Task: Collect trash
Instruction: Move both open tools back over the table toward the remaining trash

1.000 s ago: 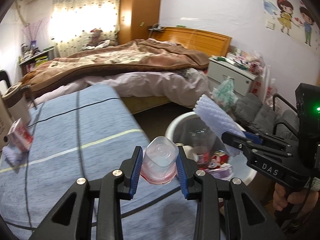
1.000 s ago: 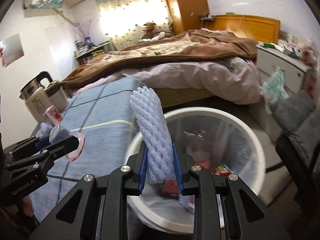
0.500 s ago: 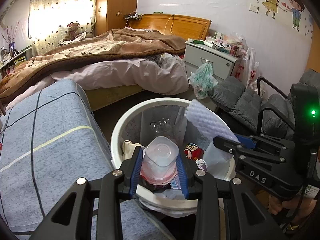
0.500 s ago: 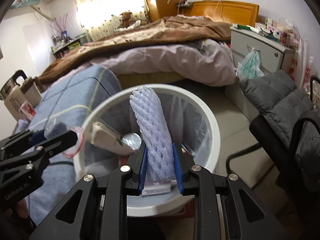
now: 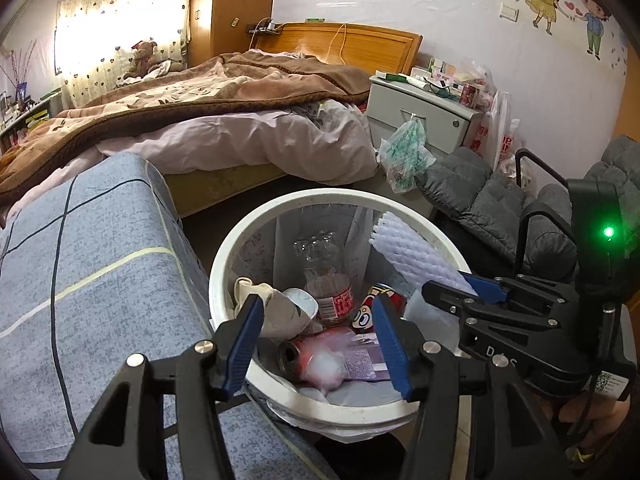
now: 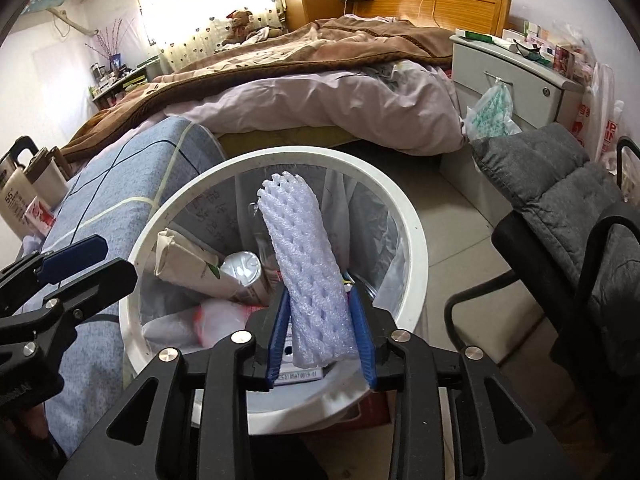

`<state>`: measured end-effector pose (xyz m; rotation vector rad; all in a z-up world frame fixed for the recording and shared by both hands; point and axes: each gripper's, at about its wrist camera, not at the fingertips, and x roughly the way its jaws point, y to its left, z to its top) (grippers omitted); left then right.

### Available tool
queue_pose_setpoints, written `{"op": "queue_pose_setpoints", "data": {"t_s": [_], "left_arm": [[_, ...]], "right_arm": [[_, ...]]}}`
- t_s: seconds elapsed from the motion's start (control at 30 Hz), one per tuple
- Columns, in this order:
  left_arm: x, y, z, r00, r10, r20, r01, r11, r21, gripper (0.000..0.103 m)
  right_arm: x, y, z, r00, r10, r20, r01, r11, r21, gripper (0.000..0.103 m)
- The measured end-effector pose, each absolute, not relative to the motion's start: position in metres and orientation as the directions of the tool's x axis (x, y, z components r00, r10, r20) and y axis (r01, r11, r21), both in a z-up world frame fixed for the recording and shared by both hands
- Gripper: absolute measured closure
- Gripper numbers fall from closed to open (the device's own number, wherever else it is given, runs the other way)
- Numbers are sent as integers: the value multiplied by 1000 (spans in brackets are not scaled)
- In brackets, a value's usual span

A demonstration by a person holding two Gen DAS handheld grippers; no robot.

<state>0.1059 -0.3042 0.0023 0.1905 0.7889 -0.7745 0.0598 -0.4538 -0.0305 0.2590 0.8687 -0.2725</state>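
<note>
The white trash bin [image 5: 224, 264] stands below both grippers and holds a bottle, cans and paper. My left gripper [image 5: 320, 340] is over it, and its jaws are opening with nothing between them. The clear plastic cup [image 5: 326, 362] is a blur among the trash just below. In the right wrist view, my right gripper [image 6: 320, 336] hangs over the bin rim [image 6: 416, 240]. Its jaws are opening around the upright white foam net [image 6: 308, 272], and a gap shows at the left pad. The left gripper [image 6: 100, 264] shows at that view's left edge. The right gripper [image 5: 452, 284] and the foam net [image 5: 416, 256] also appear in the left wrist view.
A surface under a blue-grey checked cloth [image 5: 80, 280] borders the bin on the left, with a kettle [image 6: 16, 192] and a red carton [image 6: 40, 216] on it. A grey padded chair [image 5: 500, 208] stands to the right. A bed [image 5: 240, 120] and a nightstand [image 5: 420, 108] lie beyond.
Both grippers moved from beside the bin to over it. The left jaws spread and the cup fell into the bin. The right jaws loosened around the foam net.
</note>
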Motion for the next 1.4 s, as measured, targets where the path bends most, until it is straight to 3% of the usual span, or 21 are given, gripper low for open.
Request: {"op": "queue_pose_setpoints", "data": {"t_s": [0.13,1.4], "left_arm": [[107,-300,4,457,-552,-697,684,719,-121,43],[101,-193,31,618,-483,-621,533,837,-121,37]], "right_arm": [[58,-451,-30,621,-132,-772,335,936,110,51],[50,-373,6,725,-82,-684,247,958,147,51]]}}
